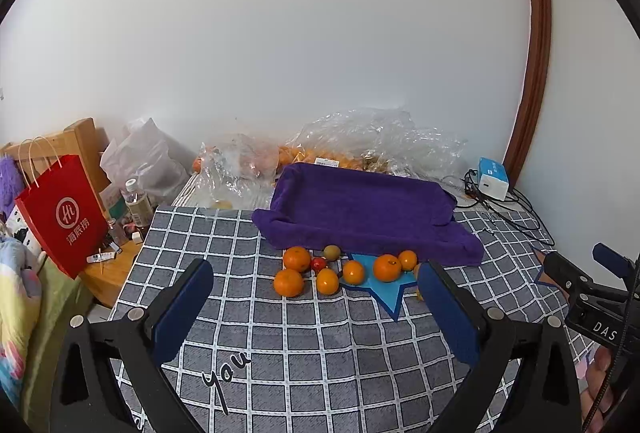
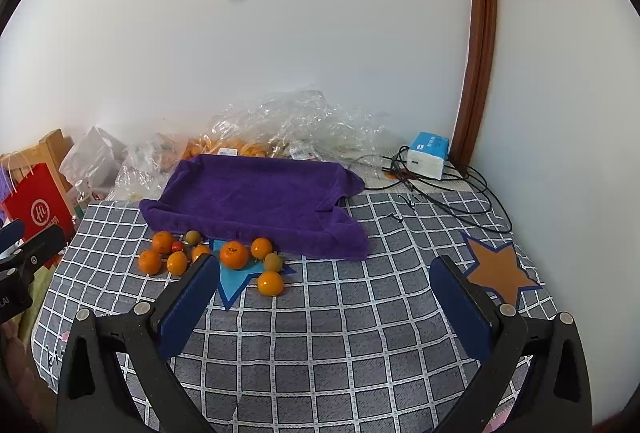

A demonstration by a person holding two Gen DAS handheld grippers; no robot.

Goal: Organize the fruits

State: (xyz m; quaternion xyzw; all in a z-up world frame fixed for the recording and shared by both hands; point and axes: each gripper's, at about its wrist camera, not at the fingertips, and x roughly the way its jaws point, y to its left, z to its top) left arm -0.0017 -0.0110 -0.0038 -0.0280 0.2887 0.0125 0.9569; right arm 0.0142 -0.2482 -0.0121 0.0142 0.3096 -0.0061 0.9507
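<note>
Nine or so fruits: loose on checked cloth (image 1: 280, 353), none yet on purple towel tray (image 1: 360, 209).

Left wrist view
- Left gripper (image 1: 318, 287): jaws spread wide, holding nothing, hovering above cloth short of the fruit.
- Fruit cluster: oranges (image 1: 297, 259) and (image 1: 288, 282) at left, small red fruit (image 1: 318, 263) between them and the rest, greenish fruit (image 1: 332, 252) touching towel edge.
- Blue star (image 1: 390, 295): partly under large orange (image 1: 387, 267).
- Right gripper (image 1: 576, 273): at right edge, fingers unclear from this view.

Right wrist view
- Right gripper (image 2: 324, 271): jaws wide apart, empty, above bare cloth right of the fruit.
- Nearest fruit: orange (image 2: 270, 283), apart from the cluster; greenish one (image 2: 273, 261) just behind.
- Tray interior: bare.
- Background: plastic bags (image 2: 288, 121) with more oranges behind tray.

Progress: judged barely started; every visible loose fruit left to move.
</note>
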